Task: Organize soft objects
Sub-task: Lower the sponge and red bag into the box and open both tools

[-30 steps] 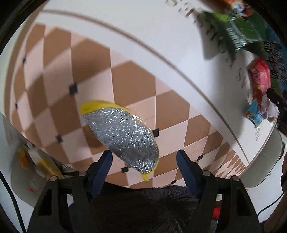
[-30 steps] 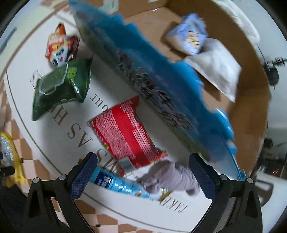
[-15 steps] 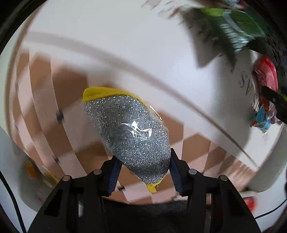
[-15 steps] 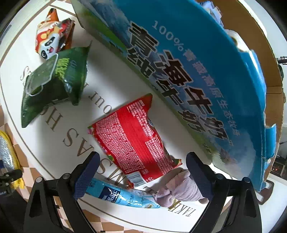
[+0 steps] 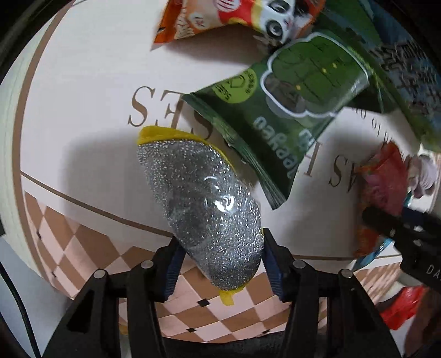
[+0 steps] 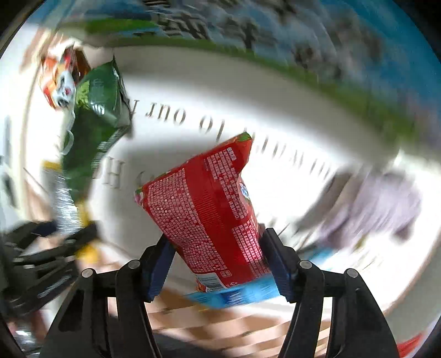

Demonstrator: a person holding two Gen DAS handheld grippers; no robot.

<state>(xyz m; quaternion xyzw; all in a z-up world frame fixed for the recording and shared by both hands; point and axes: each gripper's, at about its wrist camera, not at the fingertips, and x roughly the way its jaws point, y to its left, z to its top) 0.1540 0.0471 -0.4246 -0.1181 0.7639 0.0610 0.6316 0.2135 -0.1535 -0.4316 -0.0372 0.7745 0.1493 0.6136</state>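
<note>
- Two grips are in play: the left gripper (image 5: 220,264) clamps the silver-and-yellow scouring pad (image 5: 202,209) by its near end, lifted above the round mat (image 5: 82,96).
- Its jaws have just eased apart slightly, so keep pressure.
- The right gripper (image 6: 217,264) has just been closing around the red packet (image 6: 209,209); its pads look to touch both edges.
- Lift gently; the packet crumples.

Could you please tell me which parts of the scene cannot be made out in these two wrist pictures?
- Left wrist view: the red packet is partly hidden by the right gripper's dark body and smeared.
- Right wrist view: the pale purple soft thing is blurred, so its kind is unclear.
- Right wrist view: the blue box is cut off by the top edge, its print blurred.
- Left wrist view: the orange snack bag is cut off at the top.
</note>
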